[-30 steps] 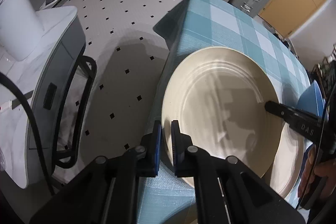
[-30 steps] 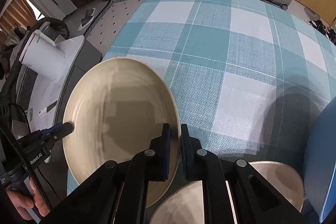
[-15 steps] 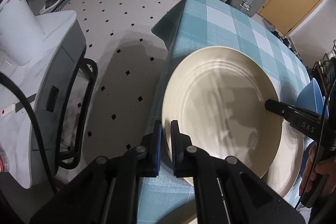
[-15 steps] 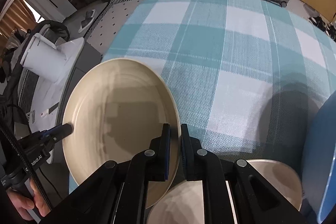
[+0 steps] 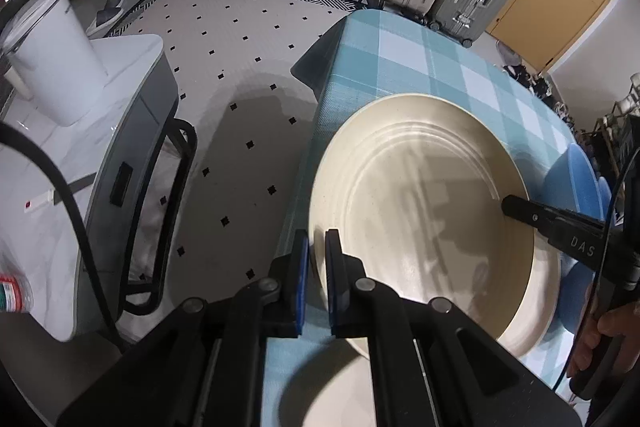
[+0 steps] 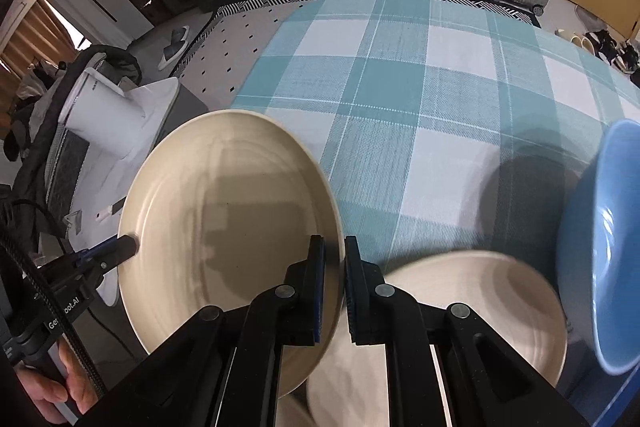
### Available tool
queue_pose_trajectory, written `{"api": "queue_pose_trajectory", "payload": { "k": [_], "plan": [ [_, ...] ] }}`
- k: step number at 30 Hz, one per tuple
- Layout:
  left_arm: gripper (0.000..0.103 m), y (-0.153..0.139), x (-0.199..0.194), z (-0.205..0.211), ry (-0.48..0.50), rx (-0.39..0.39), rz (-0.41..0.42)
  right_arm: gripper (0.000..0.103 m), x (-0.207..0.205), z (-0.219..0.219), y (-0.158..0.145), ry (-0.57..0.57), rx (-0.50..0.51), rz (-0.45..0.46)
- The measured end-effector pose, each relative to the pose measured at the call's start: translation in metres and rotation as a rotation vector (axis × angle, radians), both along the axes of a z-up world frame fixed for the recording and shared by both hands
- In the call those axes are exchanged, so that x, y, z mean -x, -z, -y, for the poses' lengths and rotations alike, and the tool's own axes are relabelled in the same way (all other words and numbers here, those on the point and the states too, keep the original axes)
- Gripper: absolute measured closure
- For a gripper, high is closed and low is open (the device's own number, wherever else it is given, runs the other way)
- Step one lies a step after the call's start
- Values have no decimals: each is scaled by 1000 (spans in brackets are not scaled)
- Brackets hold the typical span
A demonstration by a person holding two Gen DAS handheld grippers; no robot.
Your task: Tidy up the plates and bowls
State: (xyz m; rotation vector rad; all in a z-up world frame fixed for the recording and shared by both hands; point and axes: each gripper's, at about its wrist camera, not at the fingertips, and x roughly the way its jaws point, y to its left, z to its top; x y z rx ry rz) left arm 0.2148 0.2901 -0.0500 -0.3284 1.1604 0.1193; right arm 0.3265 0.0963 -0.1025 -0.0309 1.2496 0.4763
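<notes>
Right wrist only: blue bowl (image 6: 604, 247), perhaps tilted.

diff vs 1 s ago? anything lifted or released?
The cream plate has been lifted a little: more of a second cream plate below it and of the checked tablecloth now shows. Unchanged: the left gripper and right gripper still pinch opposite rims; nothing released. The blue bowl is still at the right.

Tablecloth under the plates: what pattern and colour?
Teal-and-white plaid tablecloth, clearest in the right wrist view.
</notes>
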Motion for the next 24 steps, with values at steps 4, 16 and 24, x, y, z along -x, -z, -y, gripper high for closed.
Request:
{"api": "queue_pose_trajectory", "payload": {
  "k": [4,16,24],
  "plan": [
    [98,-11,19,6,-3,0,10,95,24,8,-14,-4,0,13],
    [98,-20,98,32,-16,27,25,94,103,39,-19,11,-26,-24],
    [98,-10,137,44,-26,12,6,95,152,50,-16,-1,-6,-9]
  ]
}}
